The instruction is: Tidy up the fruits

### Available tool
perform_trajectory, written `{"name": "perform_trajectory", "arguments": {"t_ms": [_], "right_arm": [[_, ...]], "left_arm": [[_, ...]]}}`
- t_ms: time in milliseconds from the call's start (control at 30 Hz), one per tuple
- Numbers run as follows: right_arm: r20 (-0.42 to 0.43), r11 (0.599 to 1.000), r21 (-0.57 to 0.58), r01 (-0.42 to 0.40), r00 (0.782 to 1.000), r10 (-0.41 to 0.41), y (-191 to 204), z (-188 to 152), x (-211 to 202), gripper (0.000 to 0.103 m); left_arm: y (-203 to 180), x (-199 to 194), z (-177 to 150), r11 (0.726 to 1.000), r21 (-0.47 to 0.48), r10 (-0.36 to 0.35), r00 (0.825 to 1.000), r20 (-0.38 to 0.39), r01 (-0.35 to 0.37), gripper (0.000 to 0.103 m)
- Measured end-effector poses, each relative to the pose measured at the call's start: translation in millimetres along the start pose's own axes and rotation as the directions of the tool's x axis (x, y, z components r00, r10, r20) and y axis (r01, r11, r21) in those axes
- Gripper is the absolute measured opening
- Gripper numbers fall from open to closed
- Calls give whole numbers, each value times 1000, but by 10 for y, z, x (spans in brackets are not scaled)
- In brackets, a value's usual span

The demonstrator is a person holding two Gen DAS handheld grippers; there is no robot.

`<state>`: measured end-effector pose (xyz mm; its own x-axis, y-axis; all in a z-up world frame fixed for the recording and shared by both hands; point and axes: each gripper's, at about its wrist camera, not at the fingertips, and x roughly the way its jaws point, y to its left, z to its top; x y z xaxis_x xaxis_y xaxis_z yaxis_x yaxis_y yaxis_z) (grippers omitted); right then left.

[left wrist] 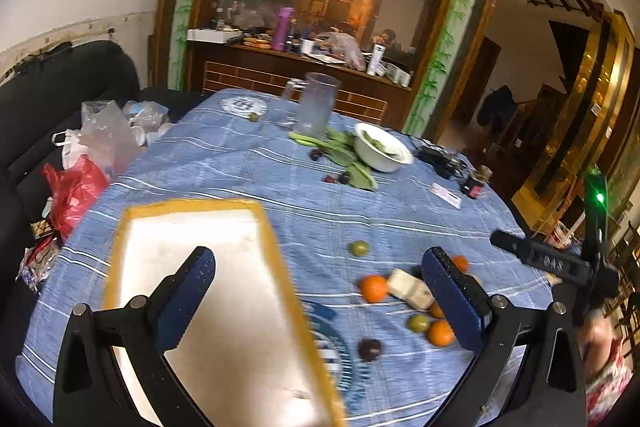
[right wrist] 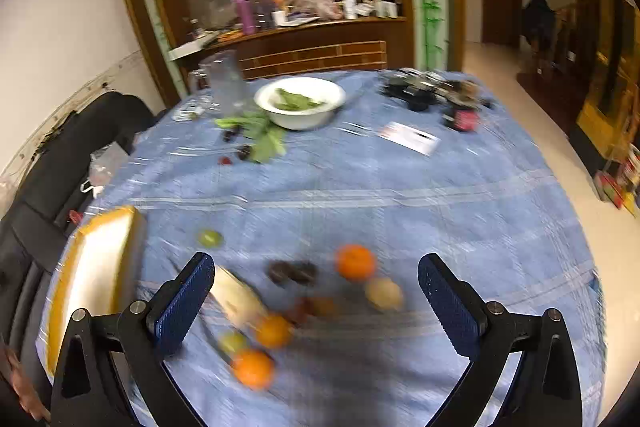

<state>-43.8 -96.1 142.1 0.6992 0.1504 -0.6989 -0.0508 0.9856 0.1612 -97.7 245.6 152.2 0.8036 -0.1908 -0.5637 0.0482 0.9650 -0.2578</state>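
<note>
We are looking across a table covered in a blue striped cloth (left wrist: 240, 167), and we judge that we are at the opening step: nothing is gathered yet. Starting at the left, the yellow-rimmed tray (left wrist: 280, 267) is lying empty, and our left gripper (left wrist: 320, 303) is hovering over its near right edge with its jaws standing wide apart, holding nothing. To the right of the tray the fruits are lying loose on the cloth: a green one (left wrist: 359, 248) alone, then an orange (left wrist: 374, 288) touching a pale block (left wrist: 410, 289) whose nature we cannot tell, and nearer us a dark plum (left wrist: 369, 349), another green fruit (left wrist: 418, 323) and a second orange (left wrist: 440, 332). Further right, our right gripper (right wrist: 316, 305) is hanging above this same cluster, jaws likewise spread and empty; its view is blurred, so we are probably moving in. Next, we think, we are needing to pick one fruit, likely the far orange (right wrist: 355, 262) sitting between the fingers, drop lower, centre it, and close gently so it does not roll into its neighbours.
</note>
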Motion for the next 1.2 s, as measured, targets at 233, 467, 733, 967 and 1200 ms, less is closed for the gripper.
{"name": "perform_trajectory", "arguments": {"t_ms": [233,467,733,967,1200], "right_arm": [[5,991,-128,-40,999,41,740,214,277,102],[37,995,-101,8,999,-5,153,-138,185,102],[81,999,-36,18,997,-15,-1013,-348,-123,102],[64,996,-50,-73,995,76,-1184,-380,-296,102],[56,974,-94,-205,976,211,-643,-526,-277,102]], "left_arm": [[555,-47,170,996,-58,74,997,-4,-74,103],[286,88,166,991,-47,121,991,-58,-124,103],[-703,511,90,999,-24,43,986,-160,-47,103],[-1061,291,52,998,-57,8,990,-142,-16,89],[-1115,-147,109,997,64,46,993,-105,-40,83]]}}
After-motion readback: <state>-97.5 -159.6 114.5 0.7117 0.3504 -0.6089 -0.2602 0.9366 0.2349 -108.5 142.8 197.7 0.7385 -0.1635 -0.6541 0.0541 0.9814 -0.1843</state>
